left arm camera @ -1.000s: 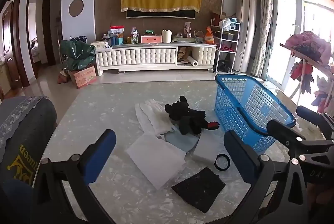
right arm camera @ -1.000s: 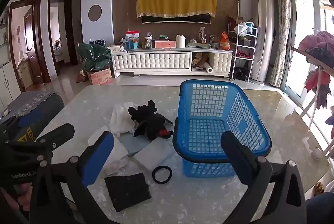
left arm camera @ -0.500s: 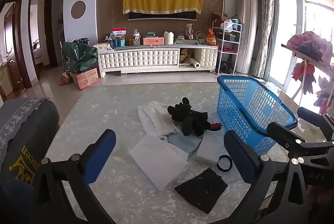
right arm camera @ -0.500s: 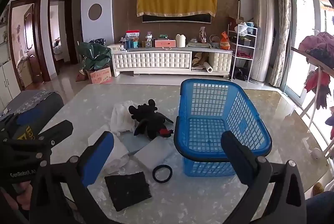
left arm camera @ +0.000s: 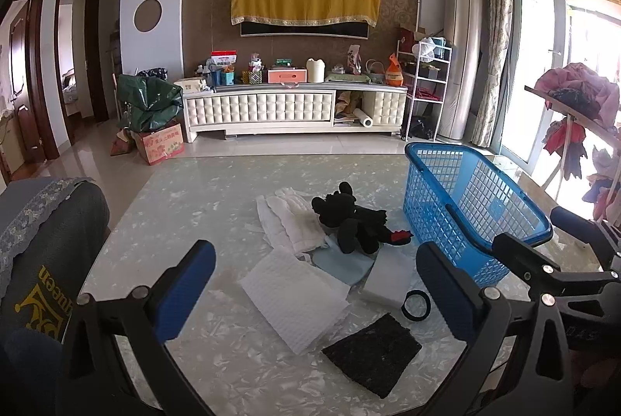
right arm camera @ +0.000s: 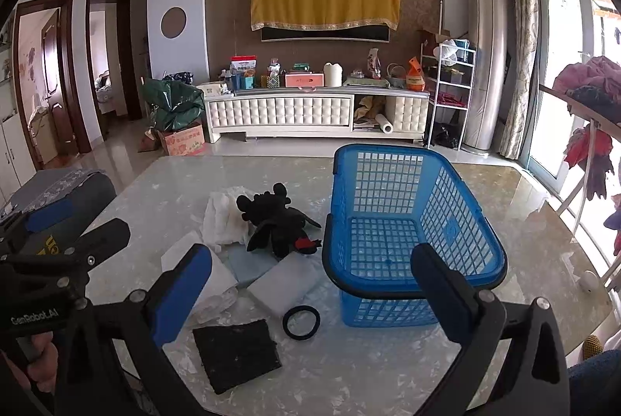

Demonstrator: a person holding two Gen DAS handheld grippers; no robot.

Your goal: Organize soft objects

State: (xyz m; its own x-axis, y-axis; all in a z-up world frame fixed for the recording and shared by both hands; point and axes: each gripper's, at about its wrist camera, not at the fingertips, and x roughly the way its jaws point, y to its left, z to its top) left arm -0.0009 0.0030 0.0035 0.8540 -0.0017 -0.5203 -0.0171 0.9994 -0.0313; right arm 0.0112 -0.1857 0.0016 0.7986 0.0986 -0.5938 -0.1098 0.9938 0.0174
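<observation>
Soft objects are lying in a loose cluster on the marble-patterned bench (right arm camera: 388, 369), just left of the empty blue basket (right arm camera: 392, 222): a black plush toy (right arm camera: 275, 222) is resting partly on a crumpled white cloth (right arm camera: 223, 218) and a pale blue pad (right arm camera: 248, 266), with a white foam block (right arm camera: 281, 286), a white quilted sheet (left arm camera: 295, 295), a black scouring pad (right arm camera: 236, 354) and a black ring band (right arm camera: 301, 321) nearer to you.

You are holding both tools above the near edge of the bench, each one spread wide and gripping nothing: the left tool (left arm camera: 314, 293) is framing the white sheet, the right tool (right arm camera: 310, 293) is framing the ring and the basket's near corner. Nothing is in the basket yet, so you are apparently lining up the first pick.

The next move probably calls for lowering one tool onto a single item and closing on it alone. The flat sheet and pads are lying flush, so you may need to catch an edge; the plush looks easiest to pinch.

The pieces are overlapping, so lifting a lower one could drag the toy. The two tools are sitting close together, and a chair back (left arm camera: 42, 253) is standing at the left edge. The basket's dark handle (right arm camera: 372, 293) is lying along its near rim.
</observation>
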